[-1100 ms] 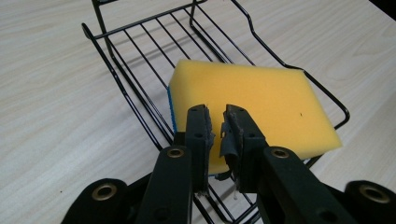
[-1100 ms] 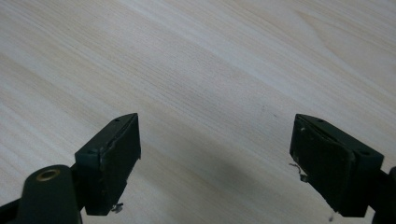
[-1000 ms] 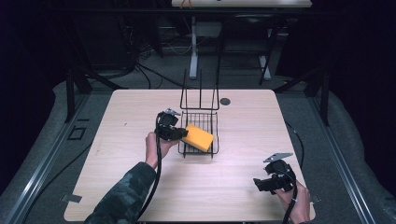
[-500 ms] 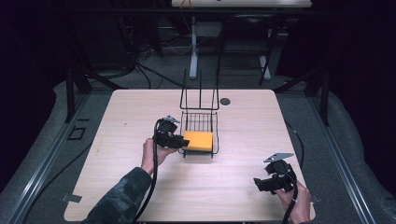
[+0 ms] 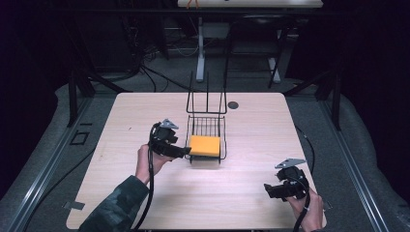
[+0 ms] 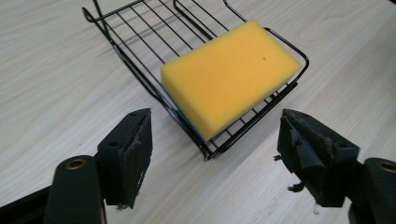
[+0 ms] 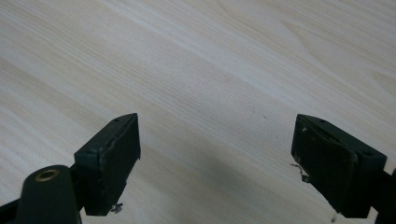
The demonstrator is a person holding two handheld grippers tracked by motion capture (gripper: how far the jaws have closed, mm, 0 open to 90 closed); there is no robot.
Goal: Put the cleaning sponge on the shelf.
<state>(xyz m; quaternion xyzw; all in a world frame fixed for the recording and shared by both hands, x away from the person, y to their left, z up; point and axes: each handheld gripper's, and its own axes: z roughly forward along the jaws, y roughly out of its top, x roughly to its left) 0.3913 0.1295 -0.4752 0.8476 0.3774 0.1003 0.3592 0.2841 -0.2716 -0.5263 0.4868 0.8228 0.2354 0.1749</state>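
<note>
Left gripper (image 6: 212, 154), jaws spread wide and just been opening, nothing between them. Straight ahead of the pads (image 6: 135, 154), just clear of them, the sponge (image 6: 231, 77) lies flat in the wire basket (image 6: 140, 74), near its front corner. So the drop looks done; what's left, I'd say, is pulling the hand away. The sponge is a soft yellow block with a thin blue layer beneath; the basket is thin black wire, a grid floor and low rim. Right gripper (image 7: 215, 154), jaws apart and holding nothing, over bare pale wood-grain table (image 7: 196, 56), well off to the side.
</note>
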